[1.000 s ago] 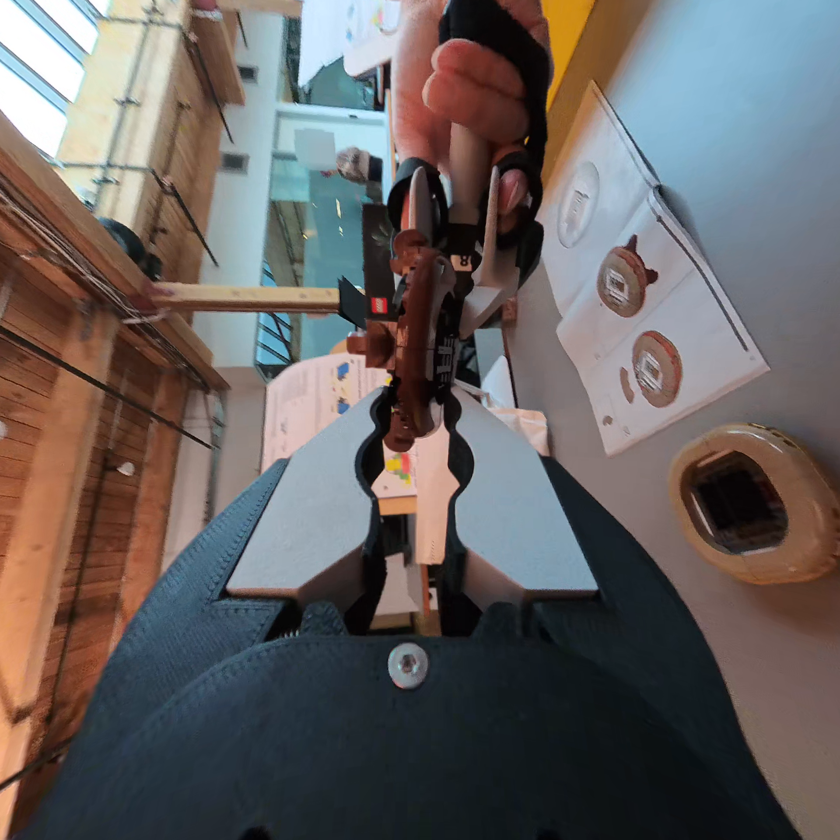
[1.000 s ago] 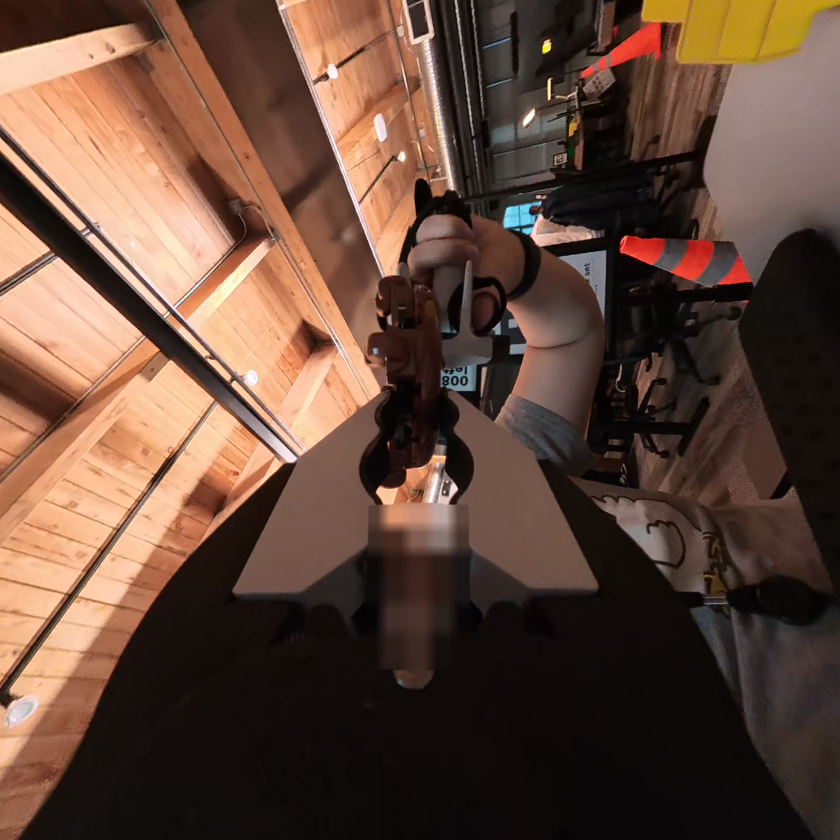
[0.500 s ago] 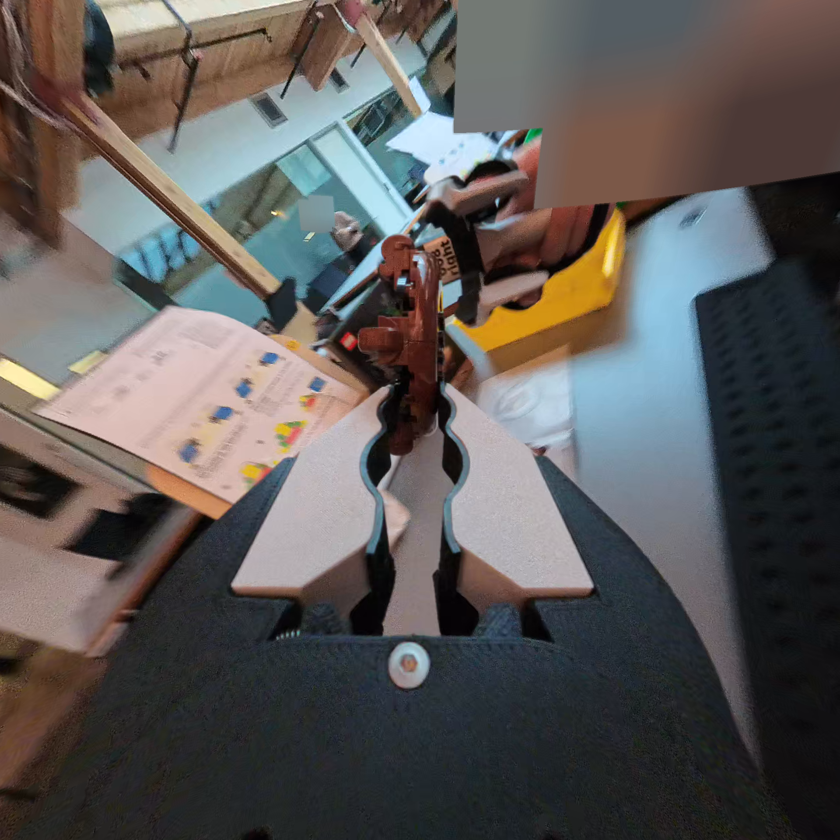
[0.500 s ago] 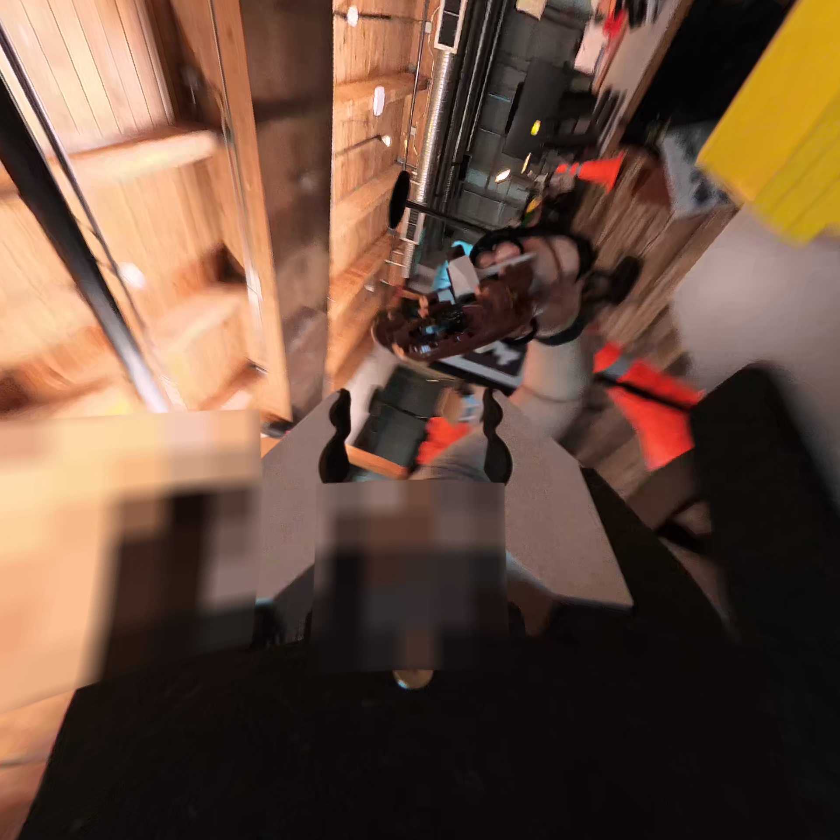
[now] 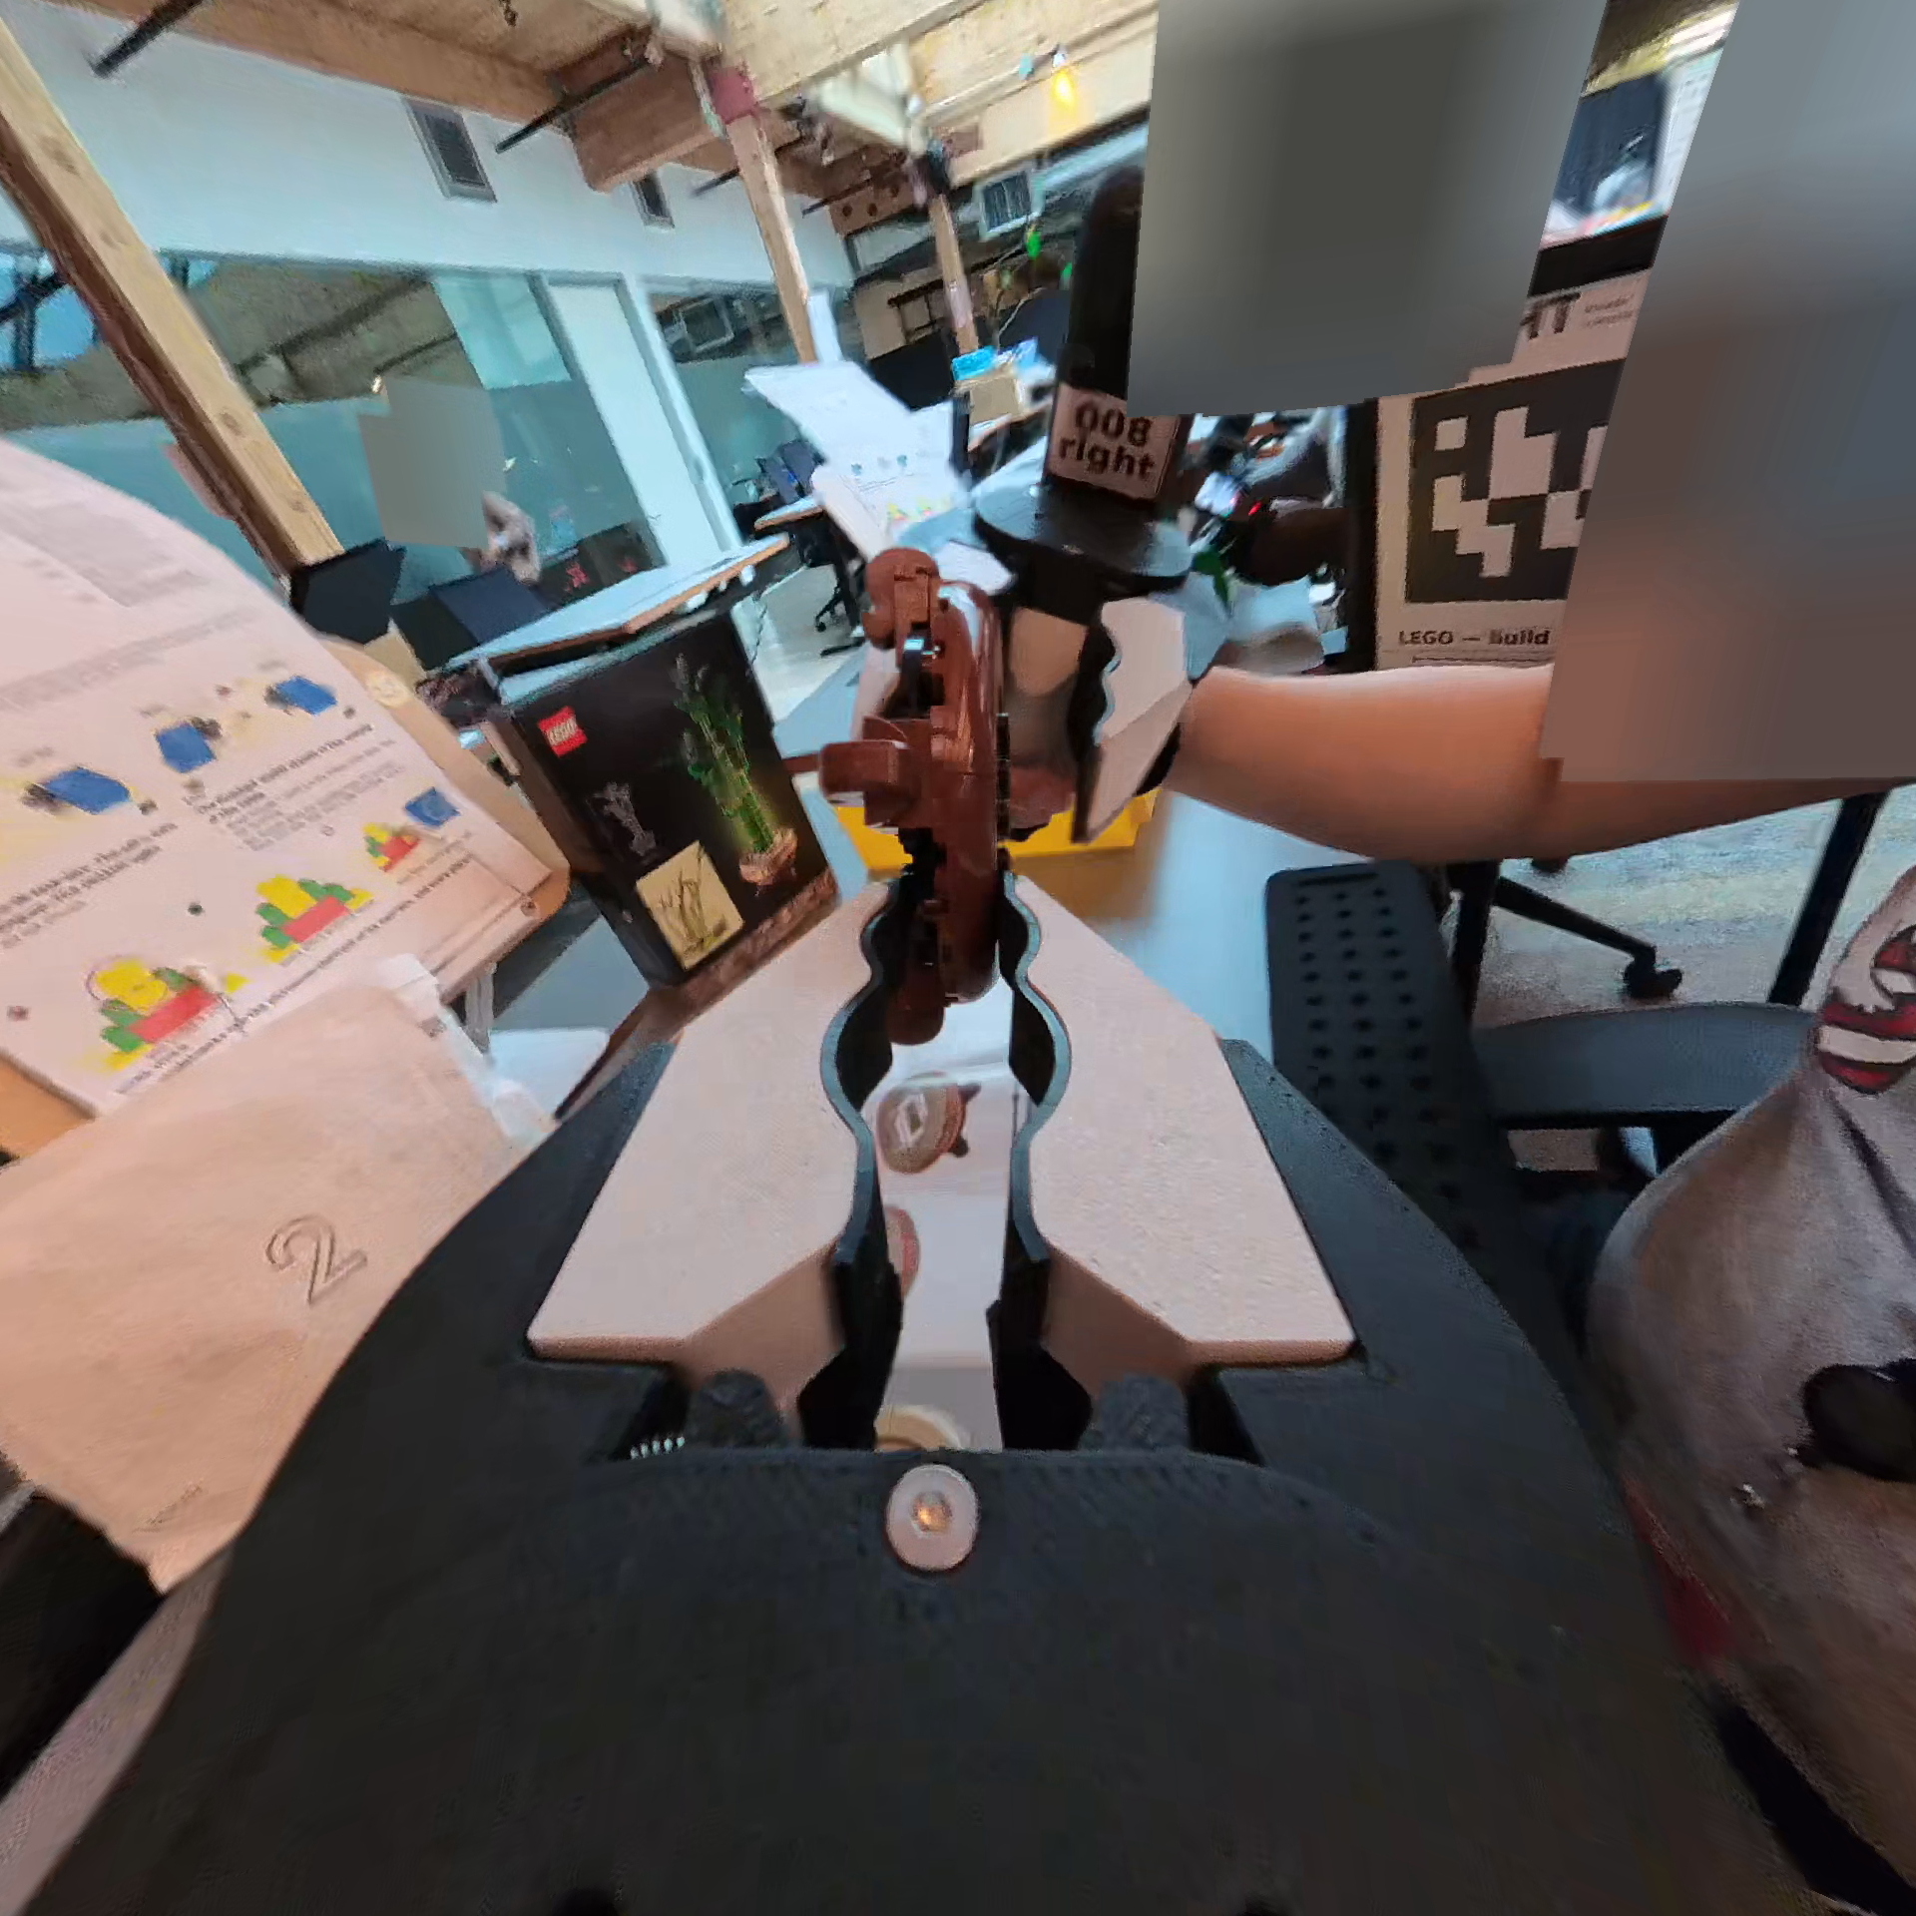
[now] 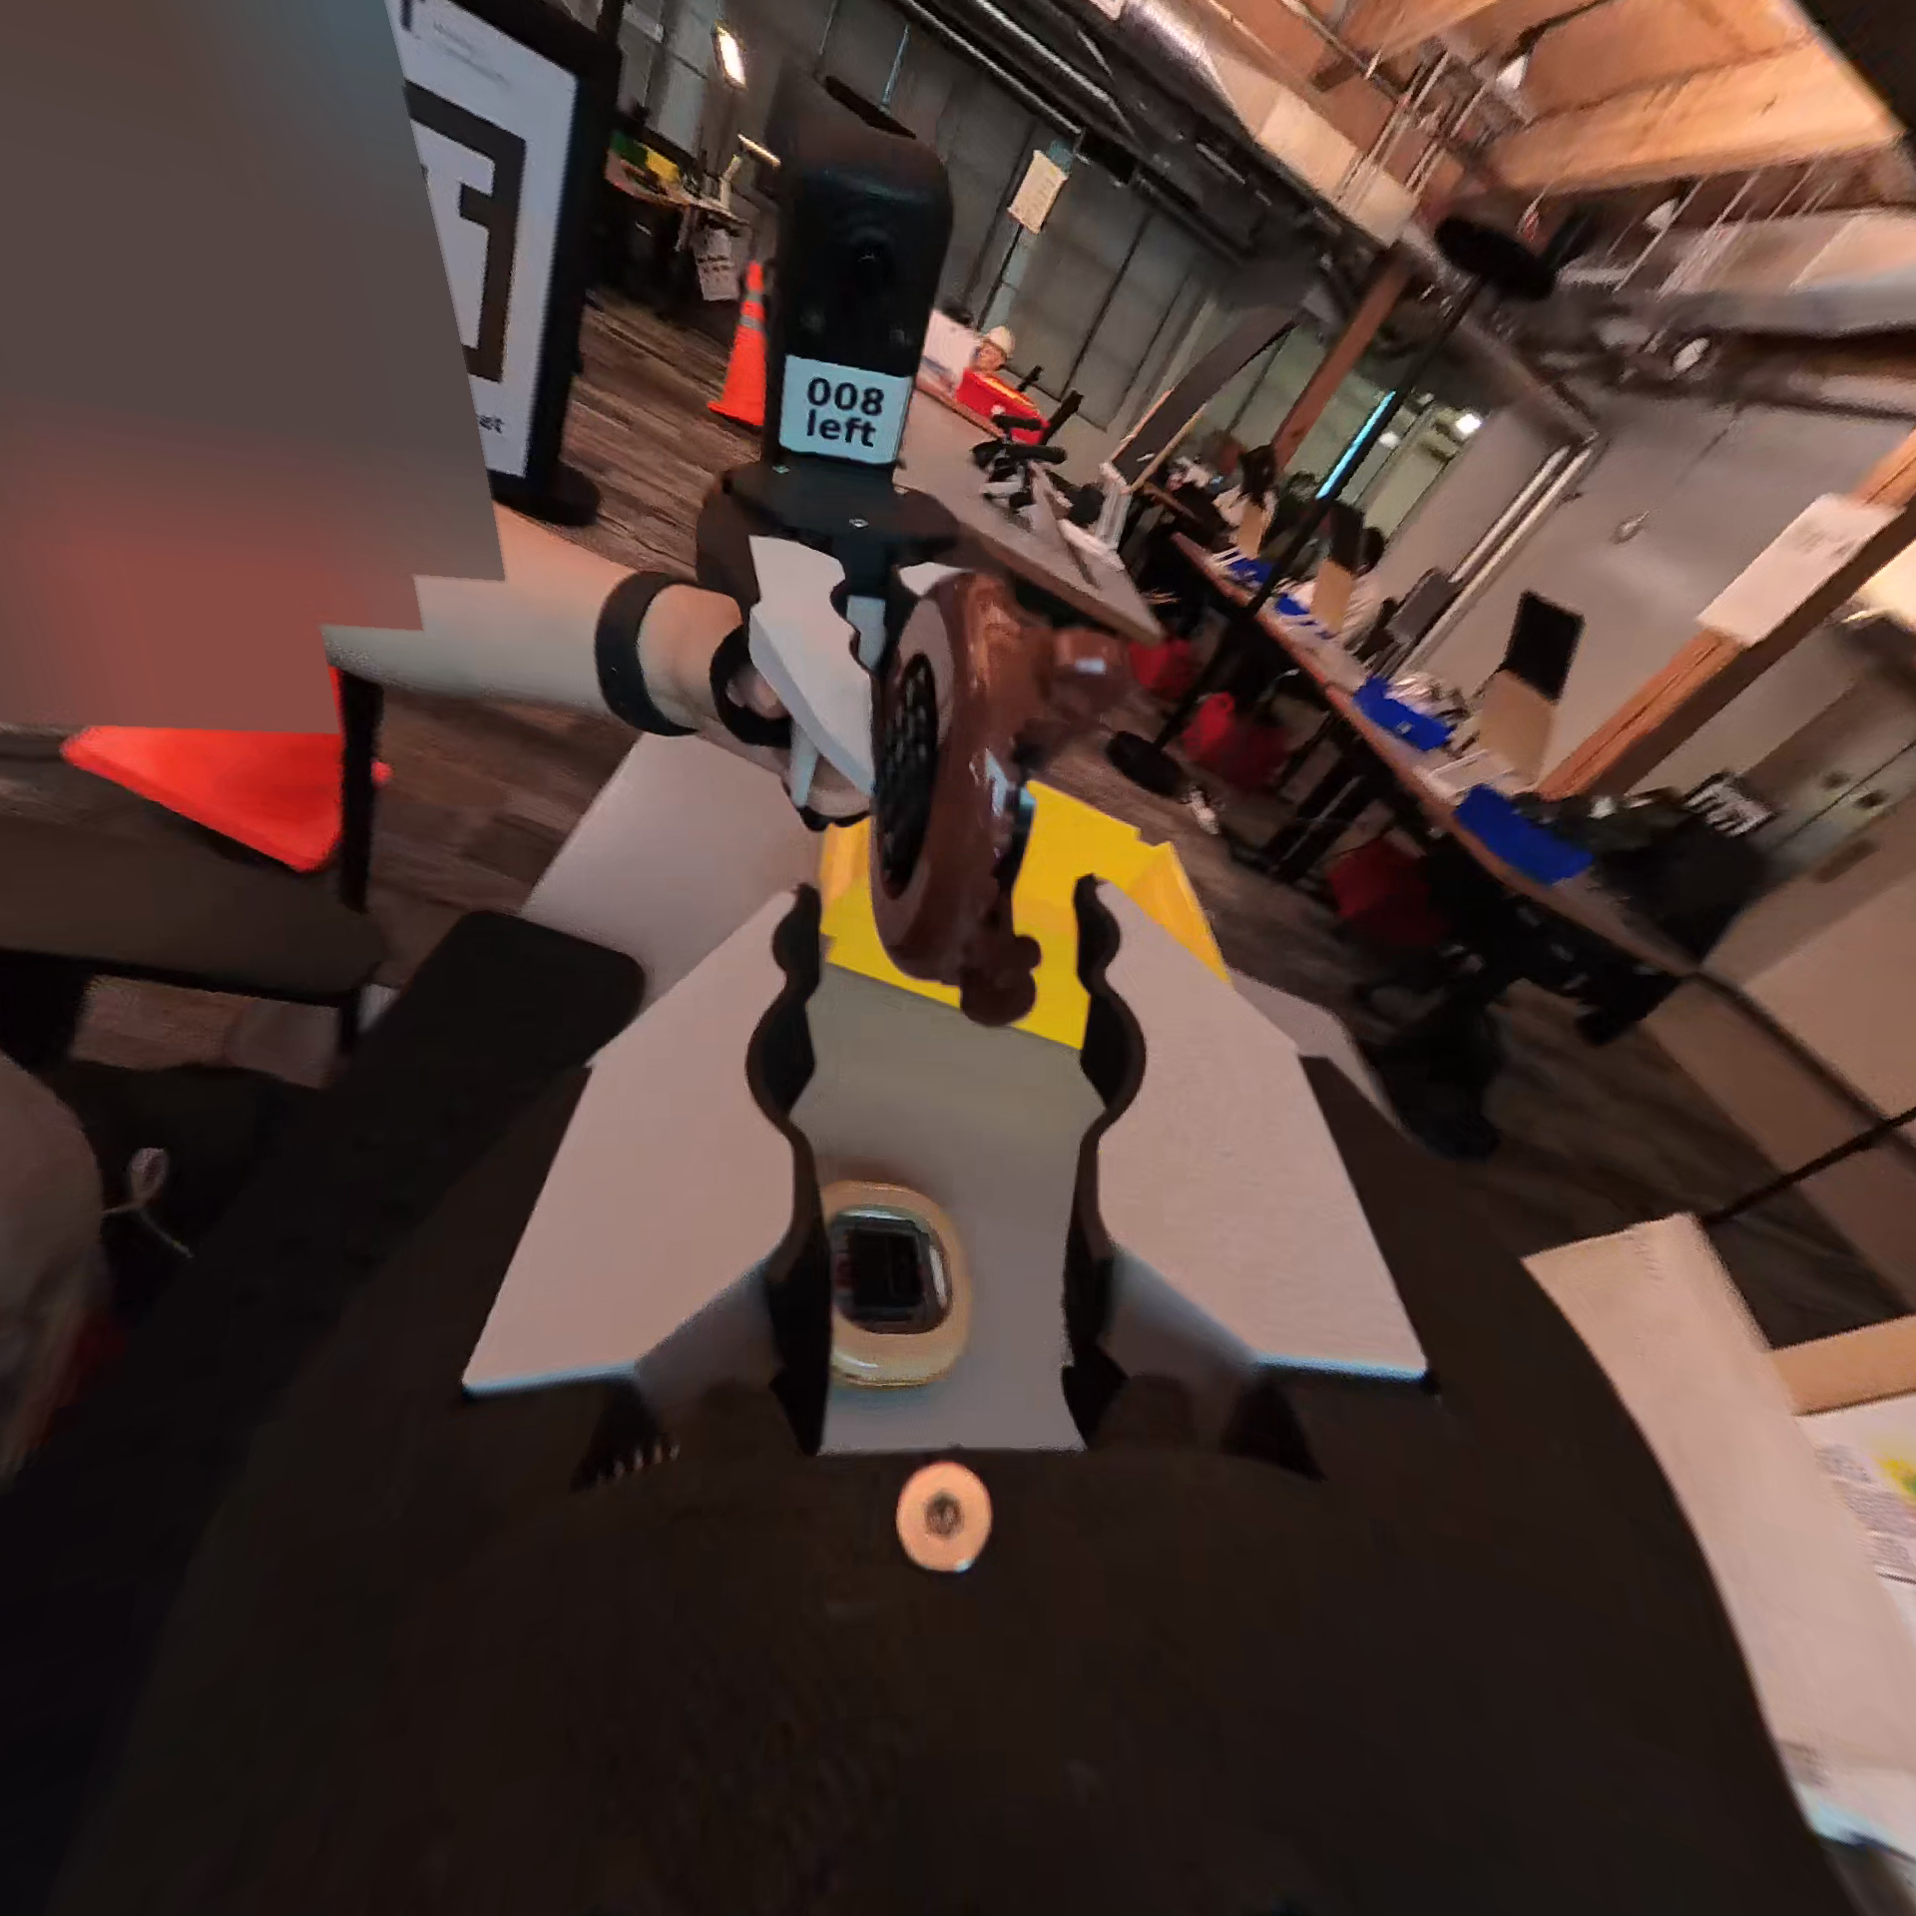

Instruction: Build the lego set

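While your left claw (image 5: 941,933) sits clamped on the lower edge of the brown lego disc (image 5: 949,788), the left wrist view shows that disc standing on edge, raised above the table (image 5: 1192,912). Your right claw (image 5: 1089,726) hangs just behind the disc's upper half; you cannot tell from here whether it touches. To the left stand a black lego box (image 5: 674,798) and an instruction sheet (image 5: 207,747), with a paper bag (image 5: 228,1244) nearest the camera. A black chair (image 5: 1379,1037) crowds the right side. Open table shows between the box and the chair.

In the right wrist view, your right claw (image 6: 944,933) stands apart, its jaws wide on either side of the disc's (image 6: 954,788) lower rim without closing on it. The left claw (image 6: 829,664) grips the disc from behind. Below, a tan lego ring (image 6: 897,1275) lies on bare table (image 6: 933,1058), a yellow bin (image 6: 1089,881) beyond it, and a booklet (image 6: 1763,1503) at the right edge.
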Motion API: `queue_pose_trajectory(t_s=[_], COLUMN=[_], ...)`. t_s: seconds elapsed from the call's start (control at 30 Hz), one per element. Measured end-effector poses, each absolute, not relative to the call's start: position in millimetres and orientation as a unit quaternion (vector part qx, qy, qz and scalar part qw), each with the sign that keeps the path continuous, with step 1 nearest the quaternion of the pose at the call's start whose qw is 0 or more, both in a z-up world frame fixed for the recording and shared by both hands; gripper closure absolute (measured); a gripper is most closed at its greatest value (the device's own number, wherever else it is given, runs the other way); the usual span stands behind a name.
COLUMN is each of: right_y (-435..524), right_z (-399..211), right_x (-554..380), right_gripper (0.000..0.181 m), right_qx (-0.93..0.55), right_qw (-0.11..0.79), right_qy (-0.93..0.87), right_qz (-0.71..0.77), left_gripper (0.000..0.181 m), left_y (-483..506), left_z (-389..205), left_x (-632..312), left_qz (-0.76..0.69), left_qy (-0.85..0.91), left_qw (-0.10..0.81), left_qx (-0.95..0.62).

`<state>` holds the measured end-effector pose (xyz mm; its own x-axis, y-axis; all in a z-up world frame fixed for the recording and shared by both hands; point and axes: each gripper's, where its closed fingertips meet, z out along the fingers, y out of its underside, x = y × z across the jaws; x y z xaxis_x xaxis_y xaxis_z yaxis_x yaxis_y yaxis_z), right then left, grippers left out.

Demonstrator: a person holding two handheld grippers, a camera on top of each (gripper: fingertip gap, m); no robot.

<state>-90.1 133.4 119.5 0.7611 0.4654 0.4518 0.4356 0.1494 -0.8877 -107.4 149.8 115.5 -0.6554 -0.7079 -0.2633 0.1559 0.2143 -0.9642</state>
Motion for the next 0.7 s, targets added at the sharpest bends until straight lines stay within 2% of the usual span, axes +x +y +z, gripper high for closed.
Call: queue_pose_trajectory(t_s=[0.17, 0.3, 0.43, 0.6, 0.7], right_y=[146, 153, 157, 153, 153], right_z=[90, 58, 42, 64, 68], right_x=[-68, -44, -49, -54, -61], right_gripper=[0.129, 0.128, 0.129, 0.132, 0.133], right_qx=[-0.701, -0.74, -0.726, -0.647, -0.641], right_qw=[0.644, 0.612, 0.634, 0.715, 0.712], right_qy=[-0.304, -0.279, -0.255, -0.212, -0.223], right_qz=[0.041, 0.014, 0.086, 0.159, 0.18], left_gripper=[0.167, 0.166, 0.166, 0.167, 0.167], left_y=[173, 180, 176, 174, 173], left_z=[83, 63, 68, 68, 59], left_x=[-92, -87, -84, -85, -84], left_qz=[-0.459, -0.402, -0.488, -0.605, -0.635], left_qy=[0.748, 0.784, 0.748, 0.673, 0.649], left_qw=[0.421, 0.412, 0.37, 0.32, 0.302], left_qx=[-0.23, -0.234, -0.257, -0.279, -0.29])
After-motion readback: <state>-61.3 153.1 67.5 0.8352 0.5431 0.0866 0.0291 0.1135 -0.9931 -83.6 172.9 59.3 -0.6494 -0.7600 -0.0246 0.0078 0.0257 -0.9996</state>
